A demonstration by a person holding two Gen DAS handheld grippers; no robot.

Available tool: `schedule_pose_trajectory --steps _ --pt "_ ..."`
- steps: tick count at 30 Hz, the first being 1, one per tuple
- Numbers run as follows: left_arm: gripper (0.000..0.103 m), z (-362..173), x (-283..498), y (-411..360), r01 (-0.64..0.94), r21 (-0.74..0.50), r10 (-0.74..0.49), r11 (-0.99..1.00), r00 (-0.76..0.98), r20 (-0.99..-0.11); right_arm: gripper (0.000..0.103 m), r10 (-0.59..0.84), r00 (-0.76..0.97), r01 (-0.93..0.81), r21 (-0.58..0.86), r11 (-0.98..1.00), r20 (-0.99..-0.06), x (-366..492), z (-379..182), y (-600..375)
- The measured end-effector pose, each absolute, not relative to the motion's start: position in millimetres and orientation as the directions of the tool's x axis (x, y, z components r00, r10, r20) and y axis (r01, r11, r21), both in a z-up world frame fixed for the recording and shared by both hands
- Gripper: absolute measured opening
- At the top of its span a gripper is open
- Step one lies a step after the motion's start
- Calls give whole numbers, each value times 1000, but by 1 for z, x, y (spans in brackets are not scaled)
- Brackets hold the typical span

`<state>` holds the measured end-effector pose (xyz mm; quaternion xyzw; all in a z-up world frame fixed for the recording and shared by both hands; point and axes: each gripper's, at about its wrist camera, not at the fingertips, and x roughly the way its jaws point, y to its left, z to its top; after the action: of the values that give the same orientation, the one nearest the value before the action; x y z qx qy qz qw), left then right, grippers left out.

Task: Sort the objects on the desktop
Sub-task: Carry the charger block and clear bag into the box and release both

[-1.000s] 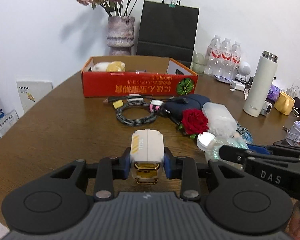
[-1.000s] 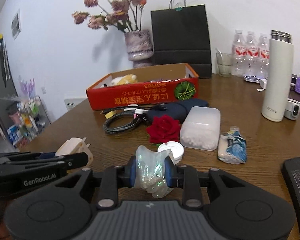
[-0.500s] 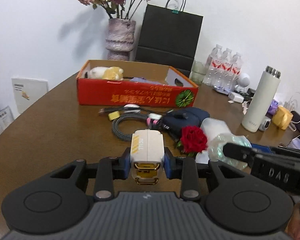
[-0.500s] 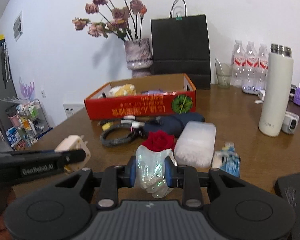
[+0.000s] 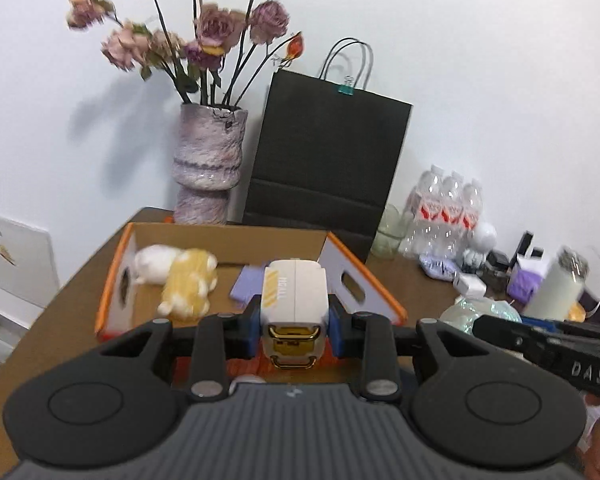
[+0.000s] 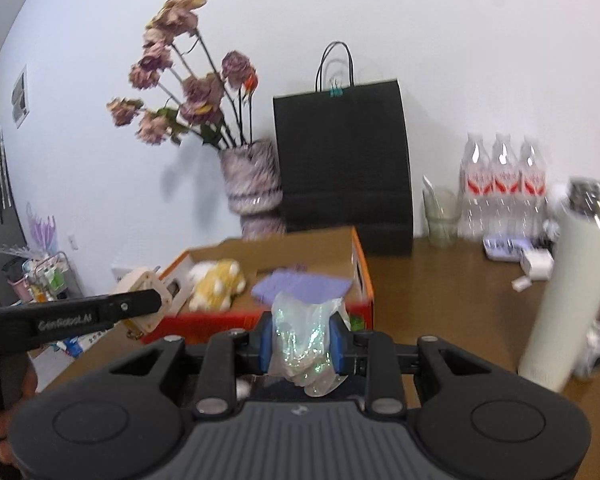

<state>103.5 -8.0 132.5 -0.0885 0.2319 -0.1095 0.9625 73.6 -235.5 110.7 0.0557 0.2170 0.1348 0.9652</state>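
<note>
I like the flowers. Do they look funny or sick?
Yes. The flowers in the vase look dried and faded, with heads drooping on bent stems. Nothing has spilled around them.

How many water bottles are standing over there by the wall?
3, in a tight row at the table's far edge, right of the black paper bag: left bottle, middle bottle, right bottle. More could hide behind them.

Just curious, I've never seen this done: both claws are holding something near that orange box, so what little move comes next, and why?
Probably ease both forward over the cardboard box and let go. The left gripper clamps a white charger, the right gripper a shimmery plastic bag; toys already lie in the box.
</note>
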Motion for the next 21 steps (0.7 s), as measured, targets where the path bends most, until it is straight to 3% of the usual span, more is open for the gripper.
schedule_pose_trajectory --steps 6,10,12,16,19,21 --pt "32 126 218 0 165 -258 -283 952 794 -539 27 290 866 -259 129 957 -408 173 131 -224" --pt "32 103 291 -7 135 -263 -272 955 747 -607 28 281 805 -284 76 956 -523 265 119 -197" --pt "32 90 317 -15 131 -222 -245 966 736 -632 28 221 772 -292 -24 956 -596 310 103 -174" --pt "33 64 358 -18 53 -174 -162 983 693 -703 28 155 737 -320 -137 937 -658 370 71 -147" --pt "40 58 367 -10 33 -177 -150 984 692 -707 35 137 696 -320 -134 938 -704 397 54 -144" --pt "55 63 366 -2 29 -188 -154 982 706 -692 48 130 669 -302 -108 947 -732 410 49 -146"
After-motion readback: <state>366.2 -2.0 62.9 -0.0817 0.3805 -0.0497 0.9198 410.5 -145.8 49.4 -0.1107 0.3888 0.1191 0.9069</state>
